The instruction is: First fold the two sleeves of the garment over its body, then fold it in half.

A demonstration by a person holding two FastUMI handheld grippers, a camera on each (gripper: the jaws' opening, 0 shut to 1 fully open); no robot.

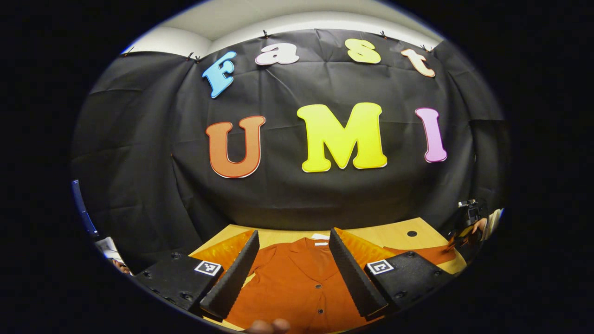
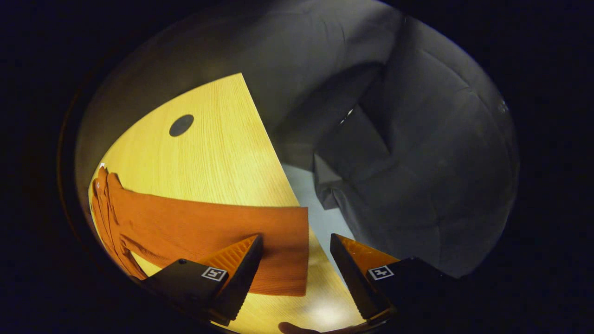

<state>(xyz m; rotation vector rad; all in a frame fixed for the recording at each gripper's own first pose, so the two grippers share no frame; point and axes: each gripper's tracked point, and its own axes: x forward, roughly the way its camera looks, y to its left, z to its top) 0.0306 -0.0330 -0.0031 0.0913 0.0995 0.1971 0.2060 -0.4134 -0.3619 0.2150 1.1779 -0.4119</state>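
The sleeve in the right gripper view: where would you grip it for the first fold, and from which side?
Probably at the cuff end of the sleeve. It lies flat and straight on the wooden table, its free edge nearest the open right gripper. Come from the outer end, one finger sliding under the edge, then carry it toward the garment's body.

left claw point(image 1: 293, 260) jaws apart | right claw point(image 2: 297, 264) jaws apart
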